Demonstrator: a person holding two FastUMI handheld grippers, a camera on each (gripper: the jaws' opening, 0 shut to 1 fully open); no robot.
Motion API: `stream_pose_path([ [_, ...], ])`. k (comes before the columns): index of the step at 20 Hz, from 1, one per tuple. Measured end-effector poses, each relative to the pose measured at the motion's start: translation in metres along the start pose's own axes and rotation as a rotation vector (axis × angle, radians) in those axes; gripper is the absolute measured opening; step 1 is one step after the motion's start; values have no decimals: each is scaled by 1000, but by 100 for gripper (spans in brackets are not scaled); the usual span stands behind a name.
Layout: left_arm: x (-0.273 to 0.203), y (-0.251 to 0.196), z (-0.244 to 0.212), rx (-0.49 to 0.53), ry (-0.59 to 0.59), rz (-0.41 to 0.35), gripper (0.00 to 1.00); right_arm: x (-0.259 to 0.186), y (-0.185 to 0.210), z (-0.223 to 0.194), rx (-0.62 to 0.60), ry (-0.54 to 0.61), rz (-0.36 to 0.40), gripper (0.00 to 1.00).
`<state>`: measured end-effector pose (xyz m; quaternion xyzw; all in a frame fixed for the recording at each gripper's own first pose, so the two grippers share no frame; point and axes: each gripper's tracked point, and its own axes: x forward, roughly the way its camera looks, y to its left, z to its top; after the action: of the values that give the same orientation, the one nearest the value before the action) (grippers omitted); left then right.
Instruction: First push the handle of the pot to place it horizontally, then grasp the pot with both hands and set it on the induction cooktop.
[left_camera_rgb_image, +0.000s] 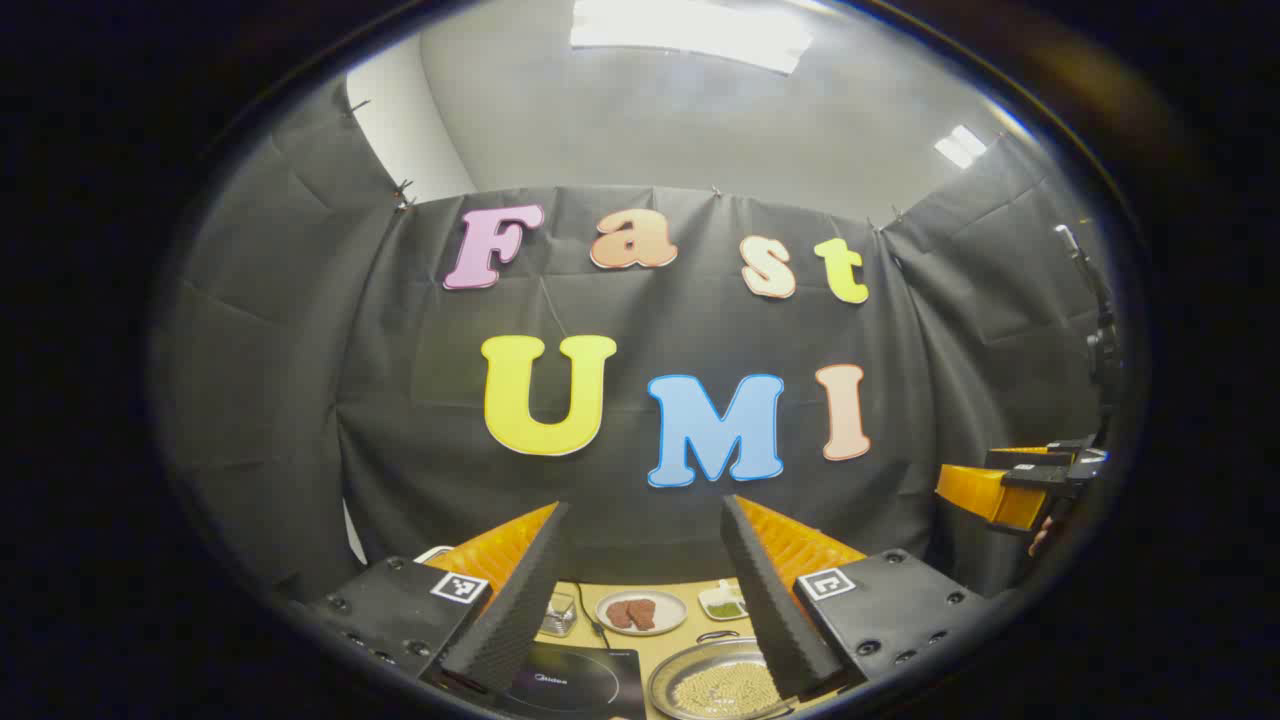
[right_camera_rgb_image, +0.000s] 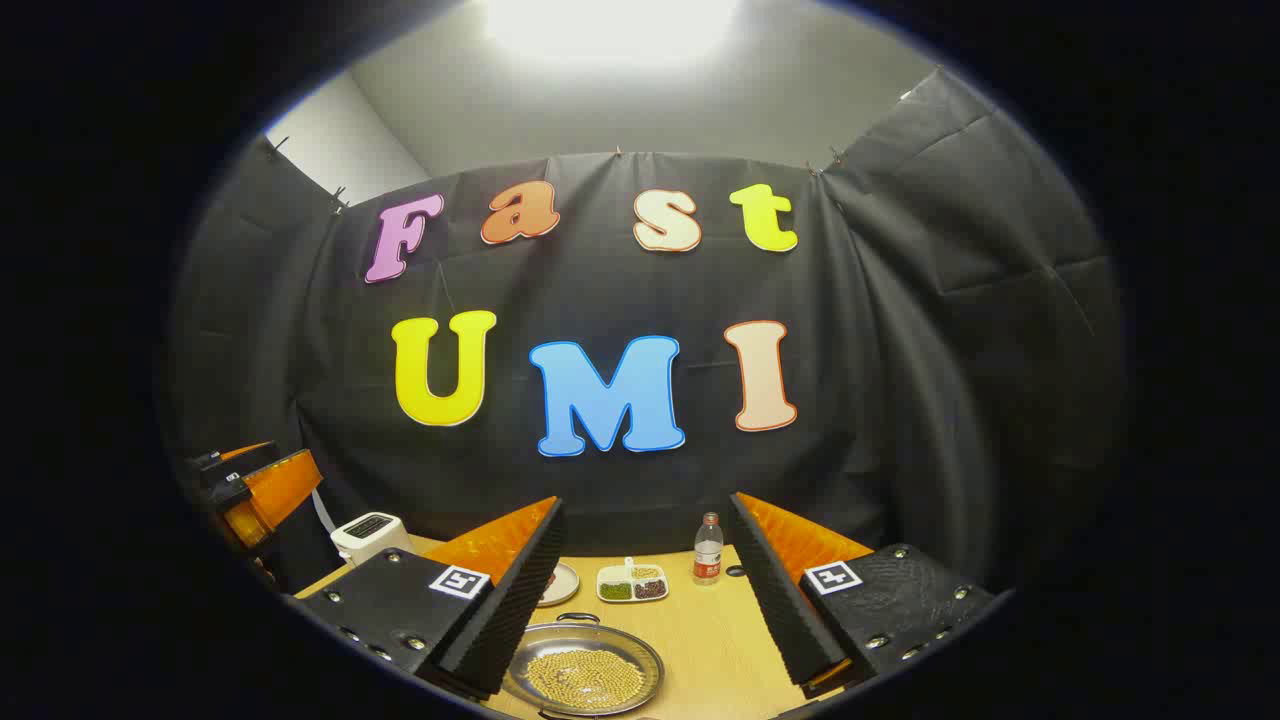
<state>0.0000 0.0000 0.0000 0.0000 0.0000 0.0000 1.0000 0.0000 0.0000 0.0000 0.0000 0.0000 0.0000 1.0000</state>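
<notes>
The pot (right_camera_rgb_image: 585, 672) is a shallow metal pan full of pale beans, low on the wooden table (right_camera_rgb_image: 700, 640). A thin loop handle (right_camera_rgb_image: 578, 618) sits on its far rim. In the left gripper view the pot (left_camera_rgb_image: 715, 688) lies just right of the black induction cooktop (left_camera_rgb_image: 560, 685). My left gripper (left_camera_rgb_image: 645, 502) is open and held well above the table, with nothing between its fingers. My right gripper (right_camera_rgb_image: 648, 498) is also open, raised and apart from the pot. Each gripper's finger hides part of the pot's rim.
Behind the pot stand a plate of meat slices (left_camera_rgb_image: 640, 612), a divided dish of beans (right_camera_rgb_image: 632, 583), a small glass container (left_camera_rgb_image: 558, 612) and a water bottle (right_camera_rgb_image: 708, 548). A white appliance (right_camera_rgb_image: 370, 535) sits at the table's left. The black cloth wall closes the back.
</notes>
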Motion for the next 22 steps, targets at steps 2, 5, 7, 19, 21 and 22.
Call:
stream_pose_path([
  [2,1,2,1,2,-1,6,96,3,1,0,-2,2,5,99],
  [5,1,4,2,6,2,16,99,4,3,-1,2,8,16,99],
  [7,1,6,3,8,-3,25,98,5,3,-3,4,14,20,99],
  [19,7,10,-5,21,8,42,94,14,0,-24,14,72,20,99],
  [21,7,11,-7,22,10,44,95,16,0,-30,16,90,22,99],
  [22,8,10,-9,23,12,43,95,16,0,-34,18,101,22,99],
])
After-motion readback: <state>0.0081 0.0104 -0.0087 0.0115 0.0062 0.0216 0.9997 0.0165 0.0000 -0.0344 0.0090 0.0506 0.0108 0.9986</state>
